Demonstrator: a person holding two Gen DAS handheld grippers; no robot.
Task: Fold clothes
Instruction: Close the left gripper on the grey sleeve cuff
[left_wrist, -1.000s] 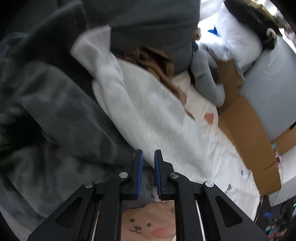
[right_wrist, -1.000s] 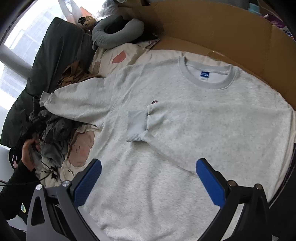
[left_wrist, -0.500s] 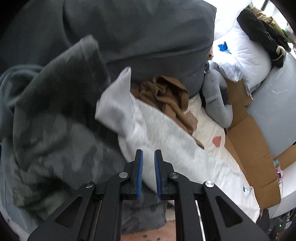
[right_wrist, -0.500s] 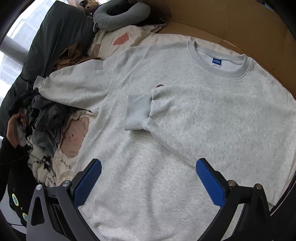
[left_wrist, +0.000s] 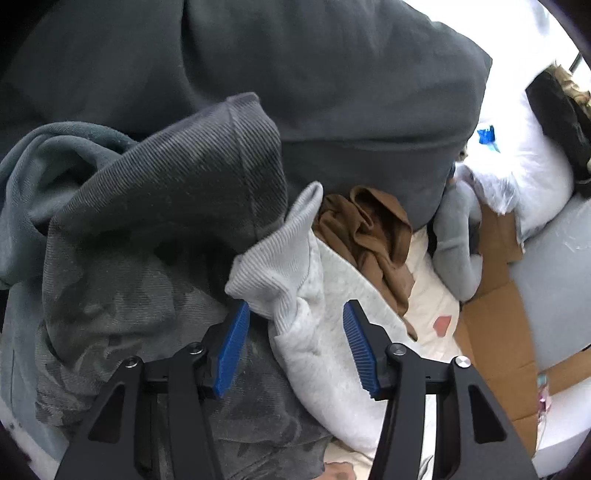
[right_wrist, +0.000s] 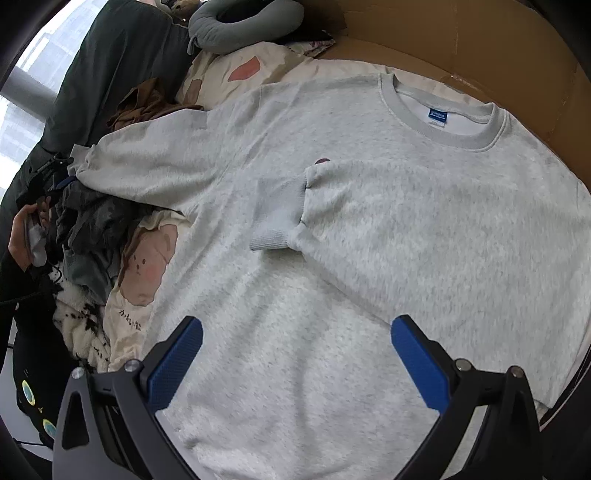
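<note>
Light grey sweatshirt (right_wrist: 332, 229), laid flat and face up on a bed, collar (right_wrist: 439, 125) toward the cardboard sheet (right_wrist: 461, 44) at the far side, blue neck label showing. One sleeve (right_wrist: 388, 236) is folded across the chest, its ribbed cuff (right_wrist: 277, 221) lying on the body of the garment. The other sleeve (right_wrist: 147, 162) runs out straight to the left, ending at a heap of dark clothes (right_wrist: 92, 221). Right gripper (right_wrist: 295, 354): held above the lower body of the sweatshirt, jaws wide apart, nothing between them. Left gripper (left_wrist: 295, 332): jaws have just been opening and stand partly apart; the ribbed cuff (left_wrist: 277, 266) of the outstretched sleeve lies between the blue pads (left_wrist: 232, 347), which do not press on it. Dark grey ribbed garment (left_wrist: 166, 206) to the left of that cuff, partly overlapping it. Brown crumpled cloth (left_wrist: 369, 236) just beyond the cuff, lying against a large dark pillow (left_wrist: 295, 92). Cream bedsheet (right_wrist: 144, 266) with a bear print shows beside the sweatshirt's left edge. Grey neck pillow (right_wrist: 243, 22) at the far end of the bed. A person's hand (right_wrist: 26, 236) appears at the left edge of the right wrist view.
</note>
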